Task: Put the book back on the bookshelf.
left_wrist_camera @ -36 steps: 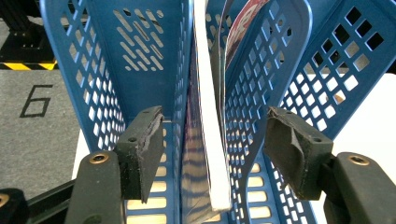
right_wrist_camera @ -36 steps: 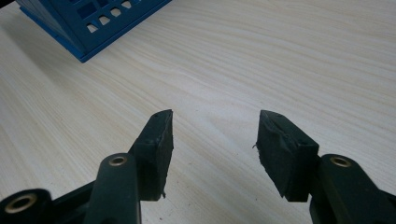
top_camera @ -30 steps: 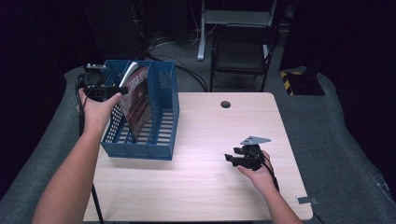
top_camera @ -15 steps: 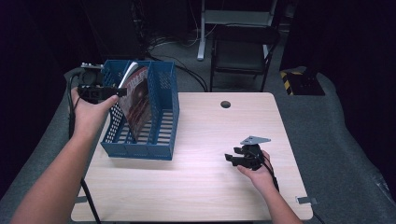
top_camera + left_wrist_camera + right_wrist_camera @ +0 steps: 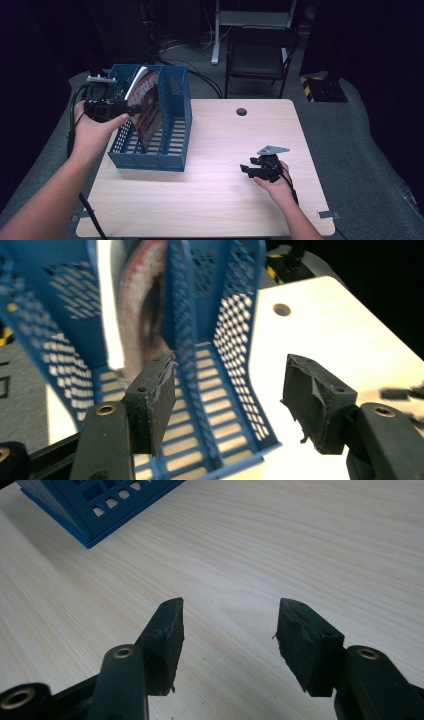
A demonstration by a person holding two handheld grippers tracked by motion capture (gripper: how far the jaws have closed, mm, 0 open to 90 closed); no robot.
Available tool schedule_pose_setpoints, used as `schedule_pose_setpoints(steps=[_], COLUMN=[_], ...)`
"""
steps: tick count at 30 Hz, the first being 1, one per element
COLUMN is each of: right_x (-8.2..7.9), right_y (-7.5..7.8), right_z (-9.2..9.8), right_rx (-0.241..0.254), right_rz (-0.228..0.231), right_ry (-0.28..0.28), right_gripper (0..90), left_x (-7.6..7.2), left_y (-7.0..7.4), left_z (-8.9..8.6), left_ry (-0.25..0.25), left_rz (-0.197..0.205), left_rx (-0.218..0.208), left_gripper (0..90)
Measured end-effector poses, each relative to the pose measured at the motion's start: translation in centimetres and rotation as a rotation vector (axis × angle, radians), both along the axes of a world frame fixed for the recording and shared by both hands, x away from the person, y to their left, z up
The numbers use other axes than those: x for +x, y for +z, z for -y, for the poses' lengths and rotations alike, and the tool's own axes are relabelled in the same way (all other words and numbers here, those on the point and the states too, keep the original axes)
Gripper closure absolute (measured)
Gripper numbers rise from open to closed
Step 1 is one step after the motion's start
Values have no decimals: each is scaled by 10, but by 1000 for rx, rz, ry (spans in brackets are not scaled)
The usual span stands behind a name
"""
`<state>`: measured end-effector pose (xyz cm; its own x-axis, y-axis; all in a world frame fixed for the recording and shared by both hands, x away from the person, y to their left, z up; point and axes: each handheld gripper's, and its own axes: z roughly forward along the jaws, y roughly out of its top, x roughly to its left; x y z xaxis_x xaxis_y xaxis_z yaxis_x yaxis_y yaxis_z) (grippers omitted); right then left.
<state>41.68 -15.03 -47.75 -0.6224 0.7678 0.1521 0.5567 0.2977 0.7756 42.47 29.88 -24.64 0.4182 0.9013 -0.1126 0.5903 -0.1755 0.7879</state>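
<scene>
Left tool (image 5: 131,106) spread, empty, pulled back toward 9 o'clock from rack (image 5: 175,125); magazine (image 5: 150,107) seems filed. Right tool (image 5: 247,169) spread, idle.

Bare forearms, no sleeves. Each black gripper (image 5: 134,106) (image 5: 246,169) has brass screws, worn rubber pads (image 5: 165,630), a grey three-cornered plate (image 5: 272,149) and a black cable (image 5: 75,112).
</scene>
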Motion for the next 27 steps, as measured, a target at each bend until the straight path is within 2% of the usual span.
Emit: schedule_pose_setpoints(steps=[7,12,15,23,27], right_x=[0,0,0,-1,-1], right_y=[0,0,0,0,0], right_z=[0,0,0,-1,-1], right_rx=[-5,-4,-3,-7,-7], right_rz=[1,0,-1,1,1], right_ry=[3,0,0,1,1], right_gripper=[442,440,438,438,437], left_x=[-13,-20,-24,-35,-42], left_y=[-10,-17,-23,-48,-64], left_z=[16,27,31,42,47], left_ry=[-97,-149,-171,-236,-273], left_rz=[-23,-23,-23,-50,-58], left_rx=[-5,18,18,19,40], left_gripper=[379,379,379,378,379])
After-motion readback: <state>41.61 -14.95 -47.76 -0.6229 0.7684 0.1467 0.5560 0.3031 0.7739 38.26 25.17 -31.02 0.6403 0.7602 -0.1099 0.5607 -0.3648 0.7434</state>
